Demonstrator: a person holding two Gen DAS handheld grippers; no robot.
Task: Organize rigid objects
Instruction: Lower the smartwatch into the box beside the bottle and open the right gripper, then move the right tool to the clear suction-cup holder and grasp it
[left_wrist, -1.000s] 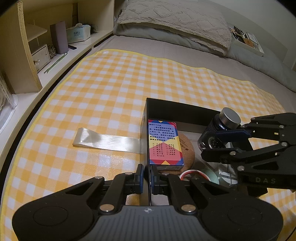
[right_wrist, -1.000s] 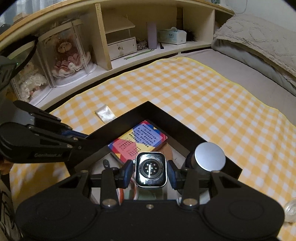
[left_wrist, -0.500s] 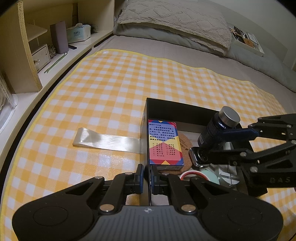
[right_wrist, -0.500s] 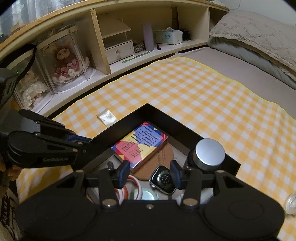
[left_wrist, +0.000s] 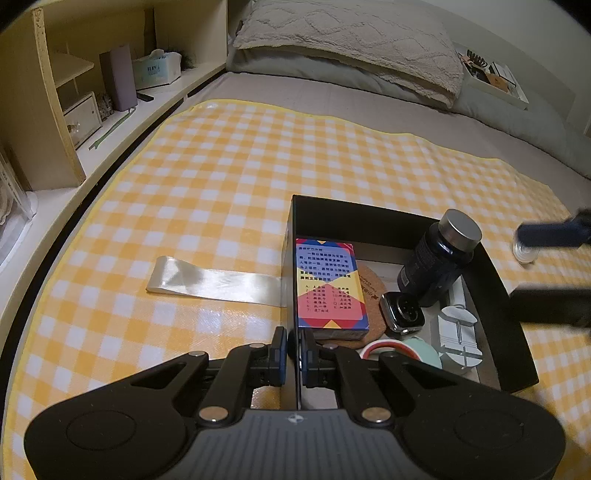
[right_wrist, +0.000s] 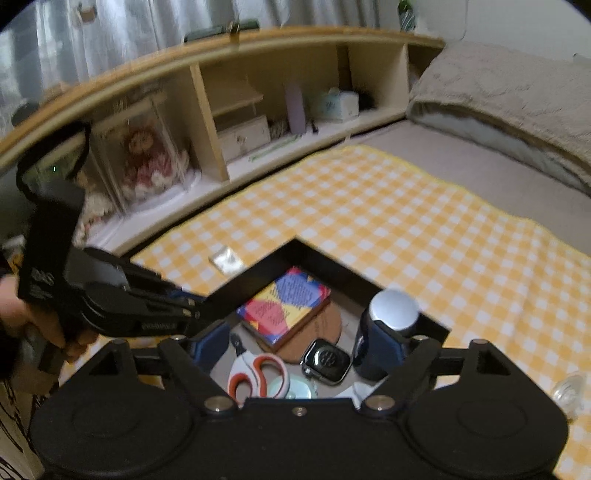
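The bed (left_wrist: 369, 110) carries my yellow checked mat (left_wrist: 221, 184), and on it sits the black box (left_wrist: 369, 218). My left claw (left_wrist: 293, 350) is clenched on the box's near wall. My right claw (right_wrist: 295, 347) is opening above the box, nothing between its fingers. Inside stand the dark bottle (left_wrist: 436, 262) and lie the colourful card box (left_wrist: 325, 284), the scissors (right_wrist: 255, 373) and the watch (left_wrist: 402, 314), which rests just beside the bottle.
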